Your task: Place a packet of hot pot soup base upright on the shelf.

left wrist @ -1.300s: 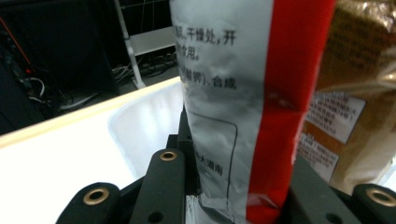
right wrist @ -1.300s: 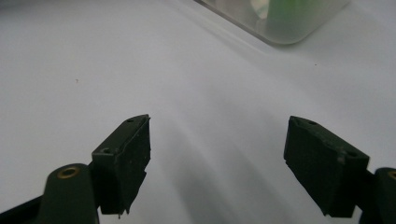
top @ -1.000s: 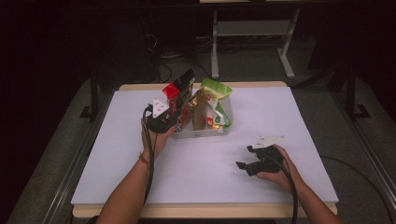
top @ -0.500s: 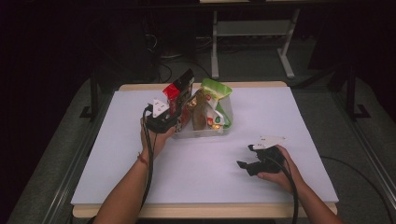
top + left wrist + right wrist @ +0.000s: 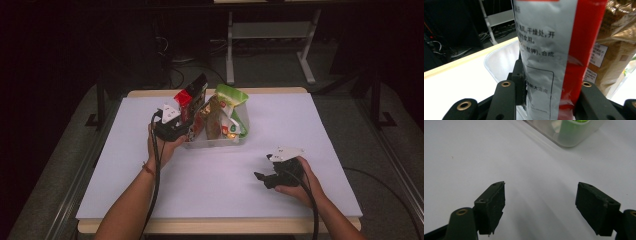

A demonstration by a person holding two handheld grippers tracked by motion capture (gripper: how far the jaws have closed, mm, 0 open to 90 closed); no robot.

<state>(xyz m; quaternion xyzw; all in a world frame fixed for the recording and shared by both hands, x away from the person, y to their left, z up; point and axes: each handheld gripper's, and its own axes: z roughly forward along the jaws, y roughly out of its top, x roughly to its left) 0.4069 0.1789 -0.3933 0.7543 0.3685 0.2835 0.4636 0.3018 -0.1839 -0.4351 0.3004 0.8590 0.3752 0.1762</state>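
Note:
A clear plastic bin (image 5: 215,142) near the table's middle back holds several snack bags standing upright. At its left end stands a red, white and black snack bag (image 5: 192,95). My left gripper (image 5: 187,131) reaches into the bin from the left. In the left gripper view this bag (image 5: 544,37) fills the gap of the left gripper (image 5: 549,85), and both pads still touch it. Those jaws have just been opening with the bag between them. My right gripper (image 5: 261,177) rests open on the bare table at the front right, its gap (image 5: 540,202) holding nothing.
A brown bag (image 5: 614,50) and a green bag (image 5: 232,100) stand in the bin to the right of the held one. The bin's corner (image 5: 584,137) lies ahead of the right gripper. A white cover (image 5: 210,195) spreads over the table; dark floor and a metal stand lie beyond.

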